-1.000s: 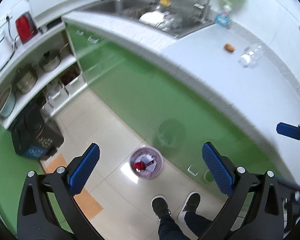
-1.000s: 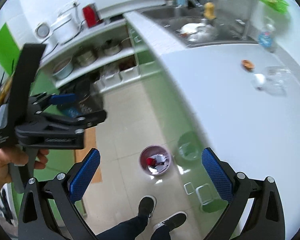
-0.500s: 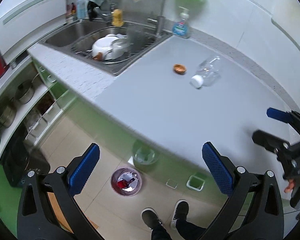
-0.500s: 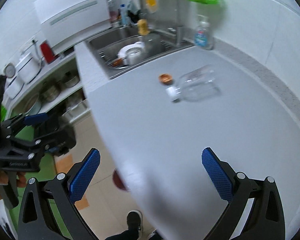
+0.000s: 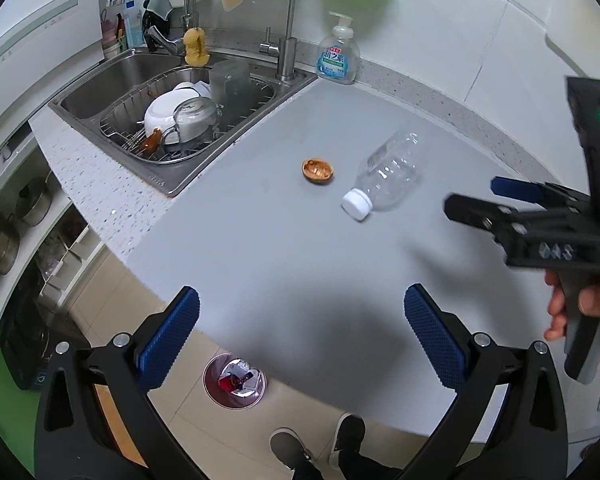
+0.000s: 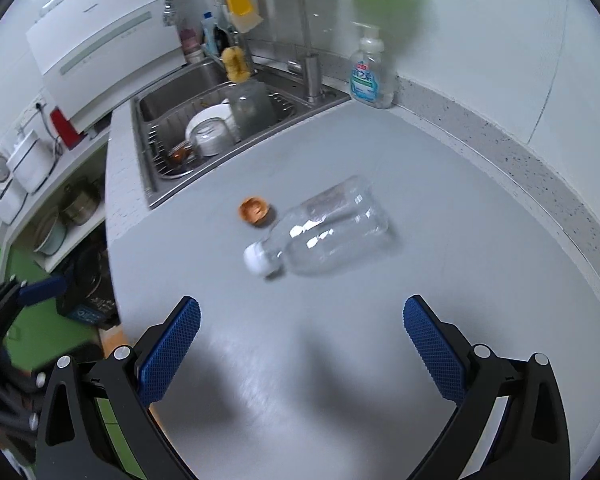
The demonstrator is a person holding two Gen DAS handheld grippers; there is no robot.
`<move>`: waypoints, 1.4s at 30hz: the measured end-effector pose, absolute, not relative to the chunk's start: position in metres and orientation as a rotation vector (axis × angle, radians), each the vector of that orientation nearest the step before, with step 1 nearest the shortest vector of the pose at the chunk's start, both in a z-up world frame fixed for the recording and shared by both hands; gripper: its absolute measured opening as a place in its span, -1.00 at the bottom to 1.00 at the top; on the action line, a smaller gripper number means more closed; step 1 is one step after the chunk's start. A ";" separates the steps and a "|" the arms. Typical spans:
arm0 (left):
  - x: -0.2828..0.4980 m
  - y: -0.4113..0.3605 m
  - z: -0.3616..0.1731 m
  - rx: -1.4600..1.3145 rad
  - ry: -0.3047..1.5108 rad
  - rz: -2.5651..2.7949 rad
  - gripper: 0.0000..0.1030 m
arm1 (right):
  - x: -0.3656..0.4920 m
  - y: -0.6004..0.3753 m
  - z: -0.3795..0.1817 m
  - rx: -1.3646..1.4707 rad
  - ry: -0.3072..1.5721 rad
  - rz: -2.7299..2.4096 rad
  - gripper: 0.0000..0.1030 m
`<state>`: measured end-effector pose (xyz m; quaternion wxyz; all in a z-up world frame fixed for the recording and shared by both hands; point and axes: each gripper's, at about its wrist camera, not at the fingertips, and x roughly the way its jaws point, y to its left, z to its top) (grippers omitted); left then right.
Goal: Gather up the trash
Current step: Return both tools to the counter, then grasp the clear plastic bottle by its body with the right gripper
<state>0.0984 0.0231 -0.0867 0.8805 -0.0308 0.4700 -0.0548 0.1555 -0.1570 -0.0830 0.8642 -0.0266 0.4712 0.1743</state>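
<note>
A clear empty plastic bottle [image 5: 388,174] with a white cap lies on its side on the grey counter [image 5: 260,240]; it also shows in the right wrist view [image 6: 324,232]. A brown nutshell half [image 5: 317,170] lies just left of it, also in the right wrist view [image 6: 254,210]. A purple trash bin [image 5: 235,380] with scraps stands on the floor below the counter edge. My left gripper [image 5: 300,336] is open and empty above the counter's front edge. My right gripper [image 6: 300,344] is open and empty, short of the bottle.
A steel sink [image 5: 172,108] with dishes in a rack lies at the back left. A soap dispenser [image 5: 338,58] stands by the wall. Shelves with pots [image 5: 4,236] stand at the left. The person's feet [image 5: 320,444] are on the tiled floor.
Both grippers have swung up from the floor and bin to over the counter. The bottle and nutshell are now much closer. Both stay open.
</note>
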 end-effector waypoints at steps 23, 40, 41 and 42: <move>0.134 0.026 -0.104 -0.081 1.012 -0.105 0.95 | 0.247 -0.147 -0.127 0.120 1.161 0.287 0.89; 0.136 0.053 -0.115 -0.090 1.025 -0.122 0.95 | 0.262 -0.138 -0.154 0.264 1.201 0.177 0.60; 0.136 0.054 -0.115 -0.091 1.024 -0.120 0.95 | 0.264 -0.138 -0.155 0.264 1.204 0.177 0.49; 0.136 0.055 -0.115 -0.092 1.024 -0.120 0.95 | 0.265 -0.137 -0.155 0.258 1.206 0.175 0.39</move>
